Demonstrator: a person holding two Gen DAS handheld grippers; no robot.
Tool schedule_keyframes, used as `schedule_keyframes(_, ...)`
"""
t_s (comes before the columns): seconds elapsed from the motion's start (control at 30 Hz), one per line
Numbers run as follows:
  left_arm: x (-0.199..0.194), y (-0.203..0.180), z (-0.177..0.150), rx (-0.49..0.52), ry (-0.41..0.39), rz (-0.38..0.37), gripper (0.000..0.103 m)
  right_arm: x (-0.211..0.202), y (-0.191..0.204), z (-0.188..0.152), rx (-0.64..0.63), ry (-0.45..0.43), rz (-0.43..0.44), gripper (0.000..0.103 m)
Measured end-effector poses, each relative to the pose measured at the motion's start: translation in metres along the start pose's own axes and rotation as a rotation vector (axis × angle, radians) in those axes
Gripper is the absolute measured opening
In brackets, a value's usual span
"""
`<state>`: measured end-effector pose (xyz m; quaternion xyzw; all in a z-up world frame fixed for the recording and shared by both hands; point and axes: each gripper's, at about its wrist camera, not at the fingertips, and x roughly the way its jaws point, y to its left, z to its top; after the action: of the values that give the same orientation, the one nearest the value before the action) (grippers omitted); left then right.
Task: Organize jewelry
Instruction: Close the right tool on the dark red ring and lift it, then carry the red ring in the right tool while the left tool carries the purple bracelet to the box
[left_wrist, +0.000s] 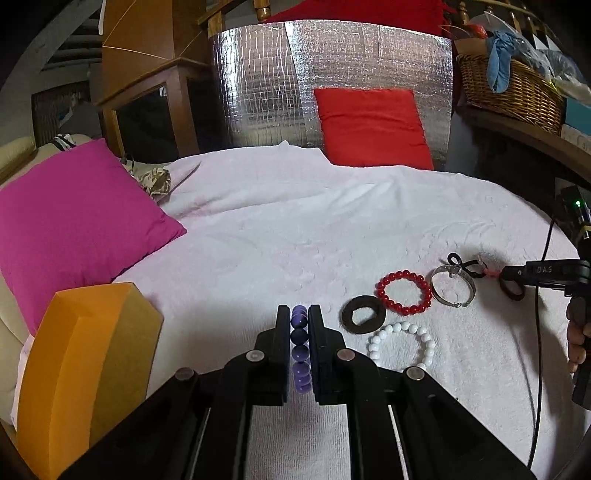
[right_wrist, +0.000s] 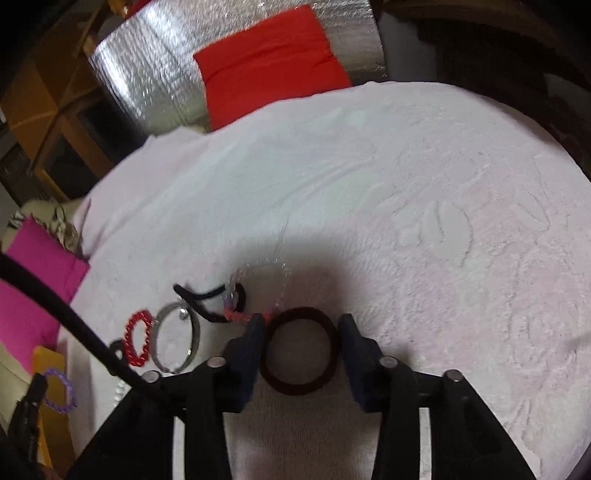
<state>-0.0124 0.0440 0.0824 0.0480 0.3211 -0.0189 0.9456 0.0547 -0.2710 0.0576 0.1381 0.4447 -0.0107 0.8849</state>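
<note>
Jewelry sorting on bed: purple bracelet gripped, dark ring straddled.

Left gripper (left_wrist: 299, 314) jaws clamp the one purple bead bracelet (left_wrist: 300, 354) left of the silver bangle (left_wrist: 453, 286). White bracelet (left_wrist: 400, 345) appears in left view only. Right gripper (right_wrist: 302, 323) jaws stand apart around one dark ring (right_wrist: 299, 350), right of the bangle.

Both grippers are black: the left gripper (left_wrist: 299, 321) shows round silver screws; the right gripper (right_wrist: 303, 325) has dark blue fingers (right_wrist: 251, 354) and a black cable (right_wrist: 74, 317).
</note>
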Motion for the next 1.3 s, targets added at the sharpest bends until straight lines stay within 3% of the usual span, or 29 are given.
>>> schedule_keyframes(0.07,-0.001,0.001,0.001,-0.003,-0.002,0.003,0.010,0.002,0.008,-0.001,-0.035,0.026,0.017,0.010)
schedule_keyframes(0.17,-0.002,0.001,0.001,-0.008,-0.006,0.004,0.010,-0.002,0.017,-0.004,-0.075,0.030,0.008,0.007)
schedule_keyframes(0.73,-0.039,0.003,0.006,-0.003,-0.082,0.038,0.010,-0.083,0.049,-0.016,-0.127,-0.042,0.185,0.007)
schedule_keyframes(1.3,-0.127,0.053,0.004,-0.068,-0.191,0.196,0.010,-0.136,0.141,-0.041,-0.242,-0.085,0.402,0.007)
